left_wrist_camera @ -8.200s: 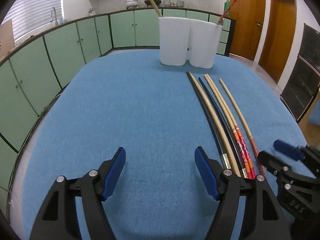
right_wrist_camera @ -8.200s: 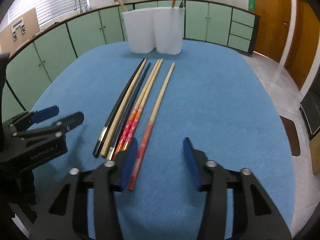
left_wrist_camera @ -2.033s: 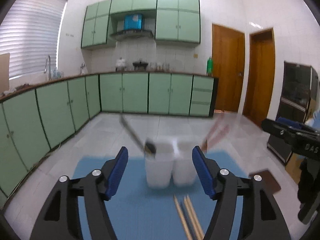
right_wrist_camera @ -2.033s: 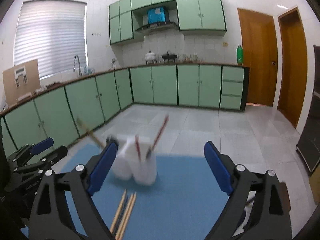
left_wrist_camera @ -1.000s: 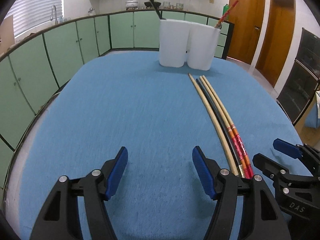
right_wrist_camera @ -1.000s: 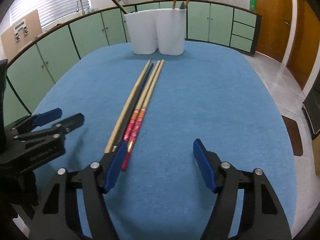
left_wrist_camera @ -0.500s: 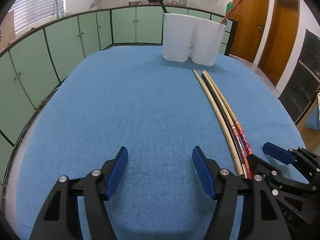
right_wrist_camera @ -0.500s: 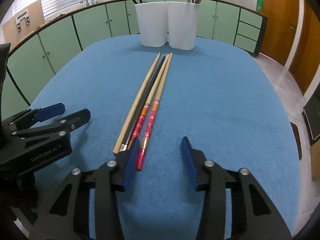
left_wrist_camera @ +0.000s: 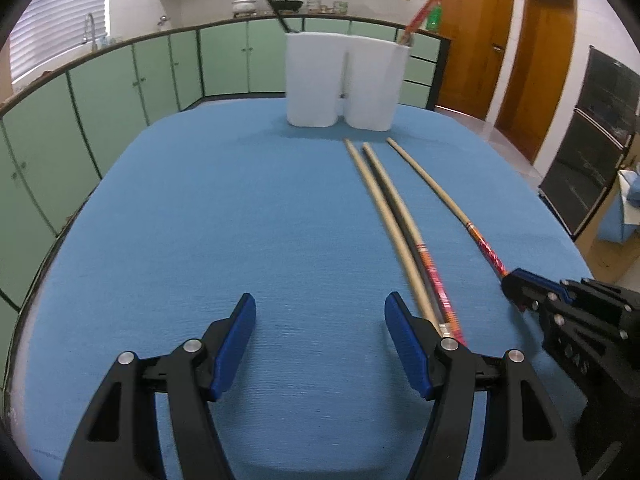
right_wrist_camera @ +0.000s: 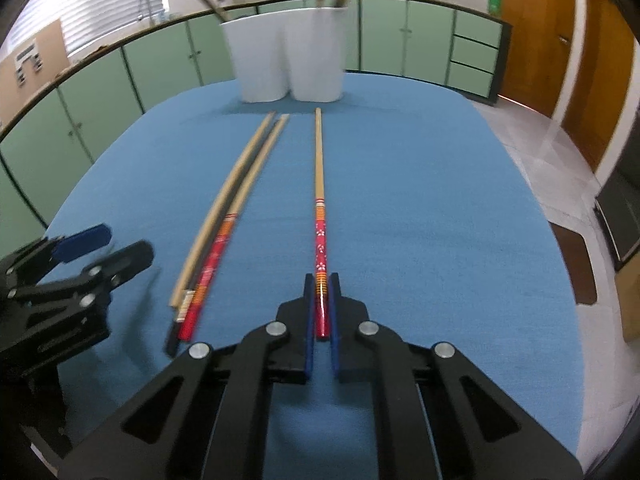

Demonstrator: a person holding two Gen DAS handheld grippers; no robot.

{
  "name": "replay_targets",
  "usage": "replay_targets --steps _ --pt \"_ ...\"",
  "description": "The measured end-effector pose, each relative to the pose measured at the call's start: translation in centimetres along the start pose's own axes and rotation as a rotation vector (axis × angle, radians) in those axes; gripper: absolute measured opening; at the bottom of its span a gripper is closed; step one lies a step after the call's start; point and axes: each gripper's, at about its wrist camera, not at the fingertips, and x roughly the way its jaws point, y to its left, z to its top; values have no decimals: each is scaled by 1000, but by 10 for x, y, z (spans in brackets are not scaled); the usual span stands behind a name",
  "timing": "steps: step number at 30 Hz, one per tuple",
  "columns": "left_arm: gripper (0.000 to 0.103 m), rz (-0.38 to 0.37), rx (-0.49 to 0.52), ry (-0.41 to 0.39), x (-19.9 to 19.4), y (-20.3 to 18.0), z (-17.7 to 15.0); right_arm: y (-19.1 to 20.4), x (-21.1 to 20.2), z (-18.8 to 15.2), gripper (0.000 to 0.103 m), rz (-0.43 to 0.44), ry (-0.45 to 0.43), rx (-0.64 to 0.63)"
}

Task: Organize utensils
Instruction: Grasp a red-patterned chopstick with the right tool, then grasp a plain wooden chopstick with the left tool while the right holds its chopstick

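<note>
My right gripper (right_wrist_camera: 320, 292) is shut on the red end of a red-patterned chopstick (right_wrist_camera: 319, 184), which points straight ahead over the blue table (right_wrist_camera: 420, 200); it also shows in the left wrist view (left_wrist_camera: 440, 196), with the right gripper (left_wrist_camera: 516, 280) at its end. Three chopsticks (right_wrist_camera: 224, 220) lie bundled to its left: a plain wooden one (left_wrist_camera: 384, 216), a black one and a red-patterned one (left_wrist_camera: 434, 276). My left gripper (left_wrist_camera: 320, 320) is open and empty, low over the cloth left of the bundle. Two white holders (left_wrist_camera: 344, 86) at the far end hold chopsticks.
The blue table (left_wrist_camera: 200, 220) ends in rounded edges on all sides. Green cabinets (left_wrist_camera: 120, 88) run behind and to the left. Wooden doors (left_wrist_camera: 540, 52) and a dark oven stand to the right. The left gripper also shows at the left of the right wrist view (right_wrist_camera: 100, 248).
My right gripper has shut on the rightmost red-patterned chopstick and drawn it to the right, away from the bundle. My left gripper stays open and has moved a little forward.
</note>
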Motion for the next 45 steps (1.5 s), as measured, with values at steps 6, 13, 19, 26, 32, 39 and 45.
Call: replay_targets --steps 6,13,19,26,32,39,45 --pt "66 -13 33 0 -2 -13 -2 -17 -2 -3 5 -13 -5 40" --pt "66 -43 38 16 -3 -13 -7 -17 -4 -5 5 -9 -2 42" --pt "66 -58 63 36 -6 -18 -13 -17 -3 -5 5 -8 -1 43" --pt "66 -68 88 44 -9 -24 -17 -18 -3 -5 6 -7 2 44" --pt "69 -46 107 57 -5 -29 -15 -18 -3 -5 6 -9 2 43" --pt "67 -36 69 54 -3 -26 -11 -19 -3 -5 10 12 2 46" --pt "65 -32 19 43 -7 -6 -13 -16 -10 -8 35 55 -13 5"
